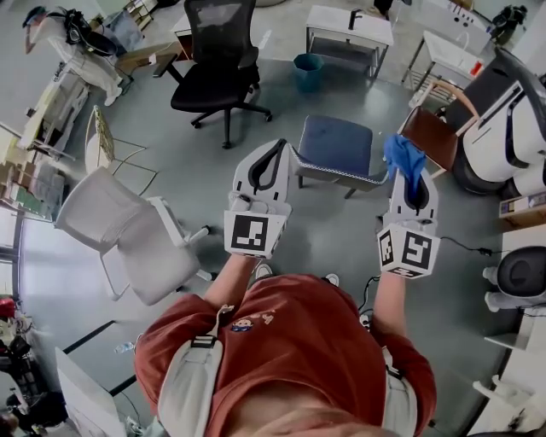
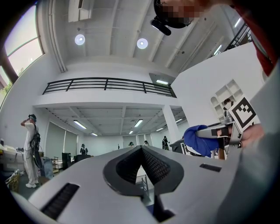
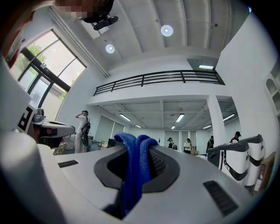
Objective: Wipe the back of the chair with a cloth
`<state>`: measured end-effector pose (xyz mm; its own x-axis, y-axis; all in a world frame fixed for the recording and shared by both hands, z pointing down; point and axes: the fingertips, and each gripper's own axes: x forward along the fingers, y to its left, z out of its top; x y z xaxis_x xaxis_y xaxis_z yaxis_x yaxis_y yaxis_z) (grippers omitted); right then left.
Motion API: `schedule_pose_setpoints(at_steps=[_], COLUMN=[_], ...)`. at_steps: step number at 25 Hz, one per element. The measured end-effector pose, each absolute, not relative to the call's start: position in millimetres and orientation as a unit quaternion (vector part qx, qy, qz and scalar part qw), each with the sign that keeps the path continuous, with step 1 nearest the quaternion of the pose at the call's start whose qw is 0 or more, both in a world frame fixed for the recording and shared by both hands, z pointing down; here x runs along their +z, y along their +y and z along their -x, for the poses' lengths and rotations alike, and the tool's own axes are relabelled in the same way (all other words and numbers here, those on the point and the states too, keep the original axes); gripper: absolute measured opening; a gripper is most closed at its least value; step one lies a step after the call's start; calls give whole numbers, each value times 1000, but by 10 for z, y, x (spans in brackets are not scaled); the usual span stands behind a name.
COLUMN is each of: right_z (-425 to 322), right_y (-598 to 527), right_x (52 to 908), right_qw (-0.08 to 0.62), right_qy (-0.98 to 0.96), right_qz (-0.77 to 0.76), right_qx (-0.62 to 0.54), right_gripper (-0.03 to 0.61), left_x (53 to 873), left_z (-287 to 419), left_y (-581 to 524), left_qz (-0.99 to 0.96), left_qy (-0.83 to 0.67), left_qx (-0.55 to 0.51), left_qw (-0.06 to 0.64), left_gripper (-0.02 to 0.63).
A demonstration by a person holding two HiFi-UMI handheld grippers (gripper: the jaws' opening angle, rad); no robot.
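Note:
In the head view my right gripper [image 1: 412, 177] is shut on a blue cloth [image 1: 403, 157] that bunches out past its tips. The right gripper view shows the cloth [image 3: 134, 173] pinched between the jaws, folded over at the top. My left gripper [image 1: 278, 145] is held level beside it, shut with nothing in it; its tips meet in the left gripper view [image 2: 141, 148]. A chair with a blue seat [image 1: 334, 145] stands on the floor just beyond and between the two grippers, touched by neither. Both gripper views look out over the hall, with no chair in them.
A black office chair [image 1: 217, 60] stands further back. A white chair [image 1: 128, 232] lies at the left and a brown chair [image 1: 433, 133] stands at the right. White machines [image 1: 512, 128] line the right edge, and desks [image 1: 350, 24] and a teal bin [image 1: 308, 72] the back.

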<state>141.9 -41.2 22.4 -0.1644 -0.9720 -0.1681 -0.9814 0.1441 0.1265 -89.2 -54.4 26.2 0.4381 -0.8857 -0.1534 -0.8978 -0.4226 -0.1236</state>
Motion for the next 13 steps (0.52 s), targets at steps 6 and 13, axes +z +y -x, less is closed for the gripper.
schedule_pose_setpoints(at_steps=[6, 13], right_z=[-1448, -1535], right_y=[-413, -403], right_x=[239, 244], right_qw=[24, 27], right_qy=[750, 739], right_qz=[654, 665], right_qx=[99, 105], right_gripper=[49, 49], left_x=[276, 312], left_z=[907, 878], left_y=[-565, -572], left_qz=[843, 843], left_qy=[530, 531], left_qx=[37, 34], left_qw=[82, 81], left_gripper=[14, 14])
